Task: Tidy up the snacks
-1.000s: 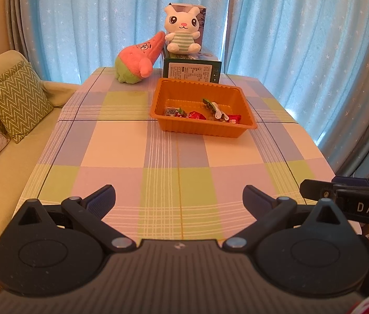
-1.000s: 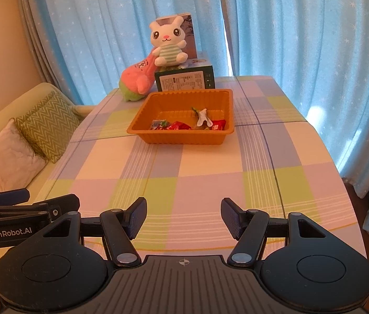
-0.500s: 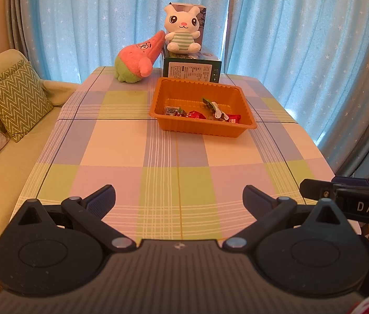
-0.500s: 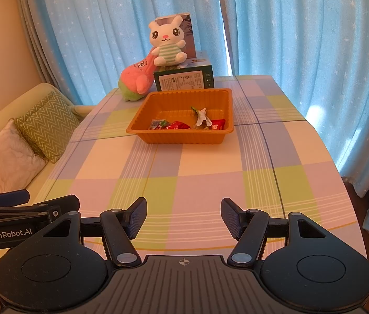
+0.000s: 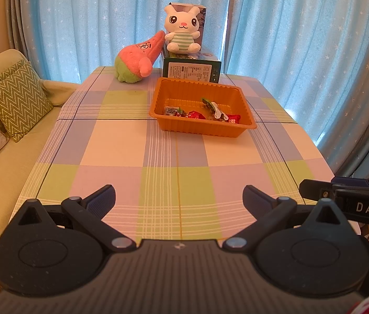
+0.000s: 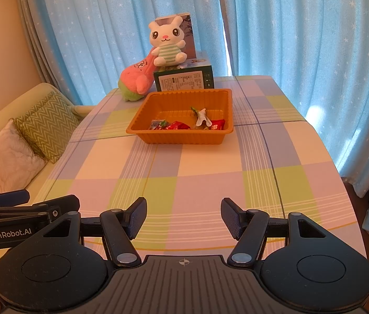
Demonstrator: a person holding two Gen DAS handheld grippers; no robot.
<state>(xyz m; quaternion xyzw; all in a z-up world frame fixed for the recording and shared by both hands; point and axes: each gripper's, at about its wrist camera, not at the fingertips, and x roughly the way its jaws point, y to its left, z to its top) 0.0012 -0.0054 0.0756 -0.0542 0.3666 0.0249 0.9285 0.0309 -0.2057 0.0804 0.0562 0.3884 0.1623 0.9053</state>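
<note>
An orange tray (image 5: 244,124) (image 6: 142,128) stands on the far half of the checked tablecloth. Several wrapped snacks (image 5: 193,115) (image 6: 176,125) lie along its near wall. My left gripper (image 5: 179,198) hovers open over the near table edge, nothing between its fingers. My right gripper (image 6: 183,216) is held beside it, also open and empty, far short of the tray. In the left wrist view the right gripper's side (image 5: 346,198) shows at the right edge; in the right wrist view the left gripper's side (image 6: 24,209) shows at the left.
Behind the tray stands a green box (image 5: 191,72) (image 6: 184,79) with a white bunny plush (image 5: 183,32) (image 6: 167,43) on it. A pink and green plush (image 5: 137,59) (image 6: 136,79) leans beside it. A sofa with cushions (image 5: 14,102) (image 6: 27,136) runs along the left; blue curtains hang behind.
</note>
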